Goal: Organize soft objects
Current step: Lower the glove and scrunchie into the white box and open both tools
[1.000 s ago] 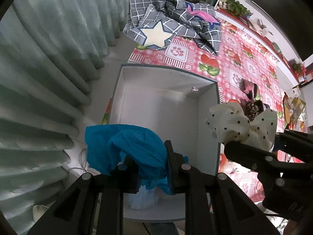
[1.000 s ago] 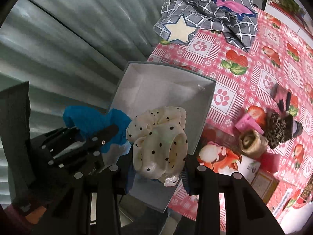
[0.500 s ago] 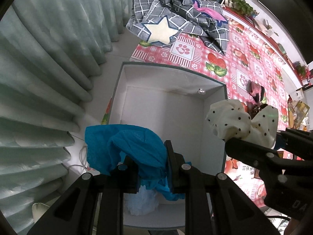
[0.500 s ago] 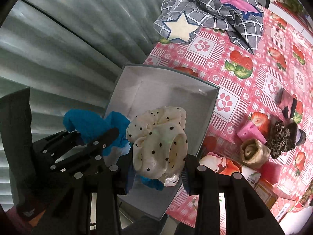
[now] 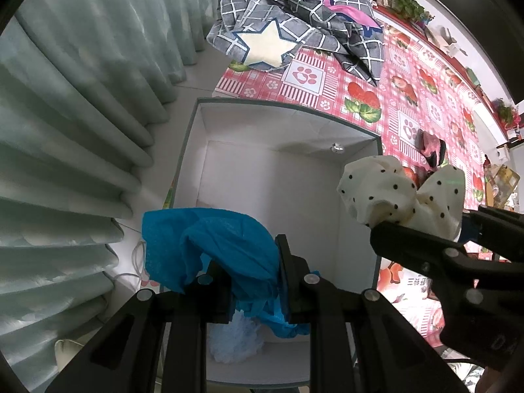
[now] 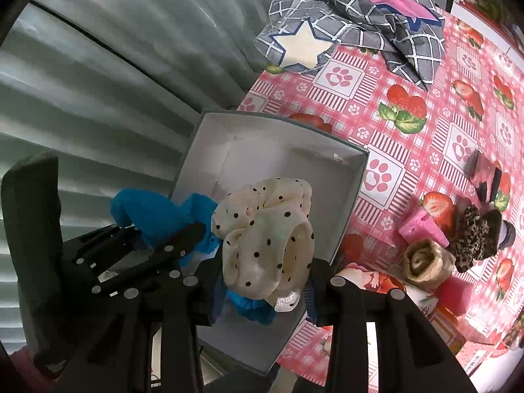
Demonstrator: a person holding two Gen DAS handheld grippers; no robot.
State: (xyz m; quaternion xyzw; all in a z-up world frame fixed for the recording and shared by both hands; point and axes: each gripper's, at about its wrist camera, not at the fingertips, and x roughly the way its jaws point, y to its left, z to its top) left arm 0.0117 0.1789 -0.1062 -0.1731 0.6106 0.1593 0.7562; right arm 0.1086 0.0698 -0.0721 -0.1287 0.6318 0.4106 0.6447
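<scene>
**Two soft bundles held over the open box**

Left gripper [image 5: 252, 281] clamped on a crumpled blue cloth [image 5: 209, 245], jaws pinching it near its lower folds, bulk spilling above and to the side. Held above the near end of the white box [image 5: 360, 216], probably for a straight drop inside. Right gripper [image 6: 262, 281] likewise pinching a cream polka-dot scrunchie [image 6: 265, 232], jaws pressed into its gathered ring, poised over the box's near right corner. Both held high, likely to clear the box walls.

Blue cloth: thin, mesh-like, limp. Scrunchie: puffy, satin-looking, black dots, ruffled. Something pale and fluffy [image 5: 234, 340] already at the bottom of the box, below the blue cloth.

Beyond the box's far wall, a grey checked blanket [image 5: 294, 42] with a star patch on the pink tablecloth [image 5: 393, 75]. Right of the box, more small soft items: a leopard-print piece [image 6: 473, 235] and a beige roll [image 6: 425, 262], still unsorted.
</scene>
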